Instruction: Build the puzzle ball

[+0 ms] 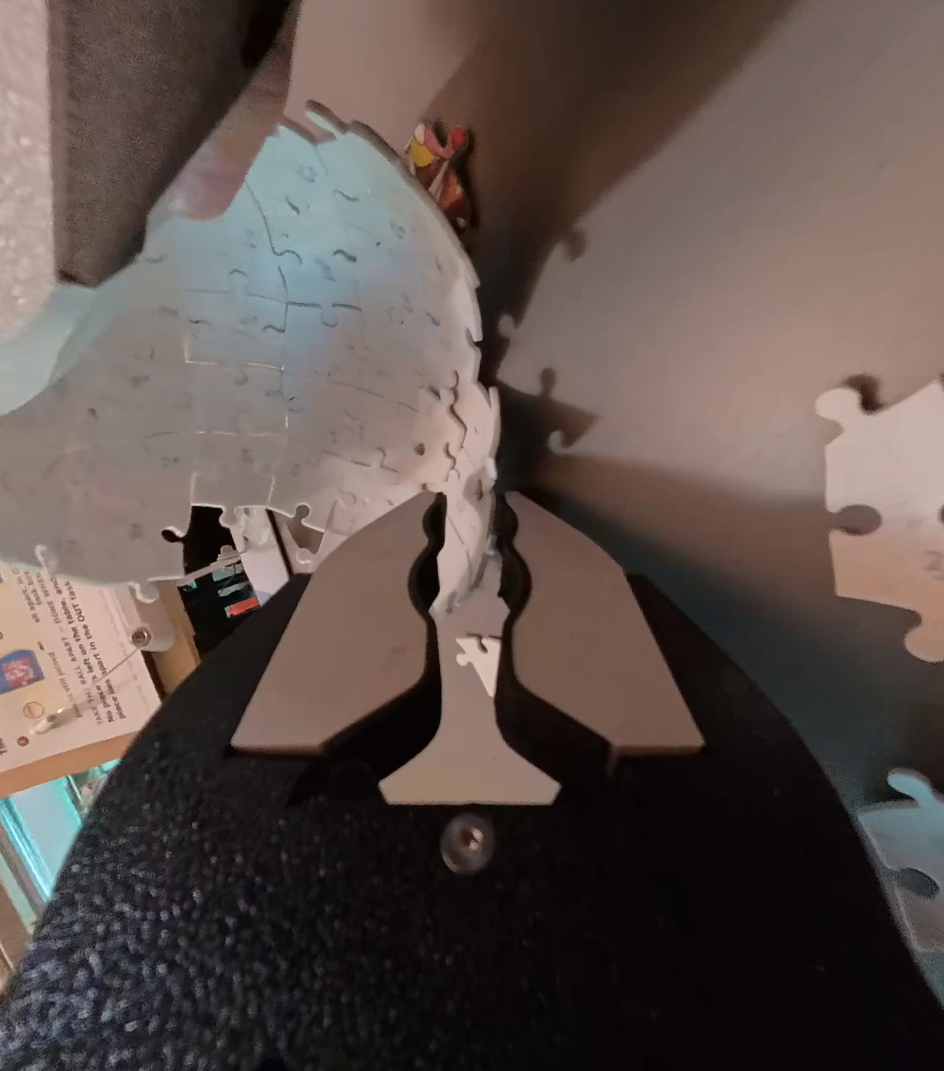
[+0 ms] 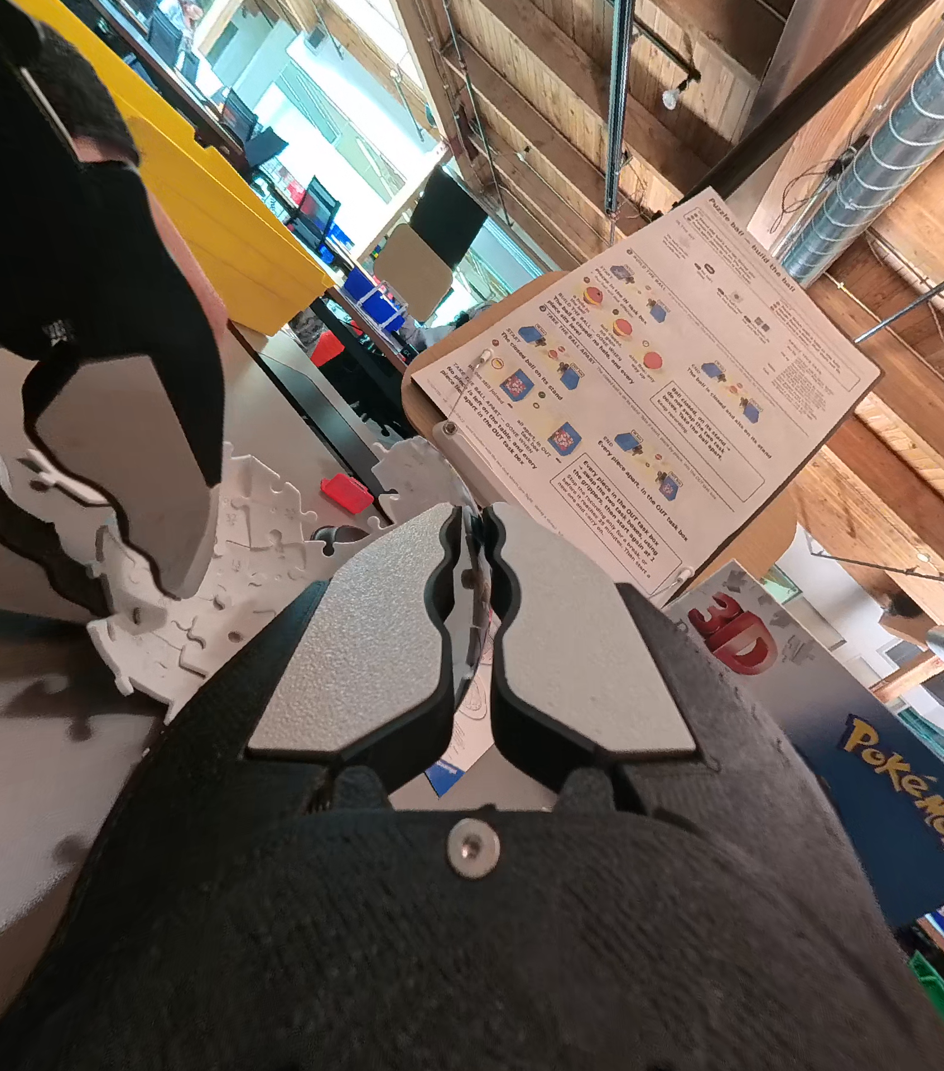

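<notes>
- The white instruction sheet (image 2: 649,394), clipped to a tilted wooden board, carries a printed heading, numbered steps and boxed notes in black beside small coloured pictures; legible, not repeated here.
- The dark blue box (image 2: 864,782) below the board bears large red raised characters and a yellow brand logo.
- A loose puzzle piece (image 1: 916,521) on the counter shows a faint number.
- Small blurred marks sit on the puzzle shell (image 1: 284,348) pieces.
</notes>
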The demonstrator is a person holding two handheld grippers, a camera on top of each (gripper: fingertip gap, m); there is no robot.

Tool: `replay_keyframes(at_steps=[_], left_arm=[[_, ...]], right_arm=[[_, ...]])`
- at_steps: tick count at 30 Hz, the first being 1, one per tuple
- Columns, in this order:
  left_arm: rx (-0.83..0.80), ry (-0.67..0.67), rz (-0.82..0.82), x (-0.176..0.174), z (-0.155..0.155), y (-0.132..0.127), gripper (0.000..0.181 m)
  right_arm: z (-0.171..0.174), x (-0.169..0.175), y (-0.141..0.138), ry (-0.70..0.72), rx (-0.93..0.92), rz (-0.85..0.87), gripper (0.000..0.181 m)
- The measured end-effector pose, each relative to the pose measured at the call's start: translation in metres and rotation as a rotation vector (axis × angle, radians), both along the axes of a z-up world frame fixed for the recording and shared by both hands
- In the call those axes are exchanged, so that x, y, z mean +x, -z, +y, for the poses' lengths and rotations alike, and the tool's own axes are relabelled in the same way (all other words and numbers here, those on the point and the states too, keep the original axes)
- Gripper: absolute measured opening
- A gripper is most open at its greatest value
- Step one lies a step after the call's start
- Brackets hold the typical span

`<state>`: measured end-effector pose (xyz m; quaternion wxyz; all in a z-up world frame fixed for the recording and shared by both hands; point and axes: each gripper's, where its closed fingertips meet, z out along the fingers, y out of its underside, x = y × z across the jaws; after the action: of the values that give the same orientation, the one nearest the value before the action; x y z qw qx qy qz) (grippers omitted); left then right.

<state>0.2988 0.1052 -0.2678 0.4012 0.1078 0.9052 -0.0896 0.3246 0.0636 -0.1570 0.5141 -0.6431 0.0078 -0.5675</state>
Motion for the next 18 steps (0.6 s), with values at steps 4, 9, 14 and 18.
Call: replay_keyframes(at_steps=[4, 9, 14, 18], left_arm=[[0.044, 0.03, -0.015, 0.0, -0.0017, 0.0011, 0.013], [0.057, 0.043, -0.032, 0.0, -0.0015, 0.0024, 0.007], [0.048, 0.045, -0.048, 0.0012, -0.0016, 0.0026, 0.006], [0.058, 0.058, -0.06, 0.0023, -0.0019, 0.0028, 0.006]], right_arm=[[-0.0015, 0.0017, -0.0003, 0.001, 0.013, 0.01, 0.007], [-0.0005, 0.001, -0.0005, 0.0, 0.009, 0.006, 0.007], [-0.0001, 0.0007, -0.0008, 0.001, 0.005, 0.002, 0.007], [0.0003, 0.0001, -0.001, 0.001, 0.002, -0.002, 0.007]])
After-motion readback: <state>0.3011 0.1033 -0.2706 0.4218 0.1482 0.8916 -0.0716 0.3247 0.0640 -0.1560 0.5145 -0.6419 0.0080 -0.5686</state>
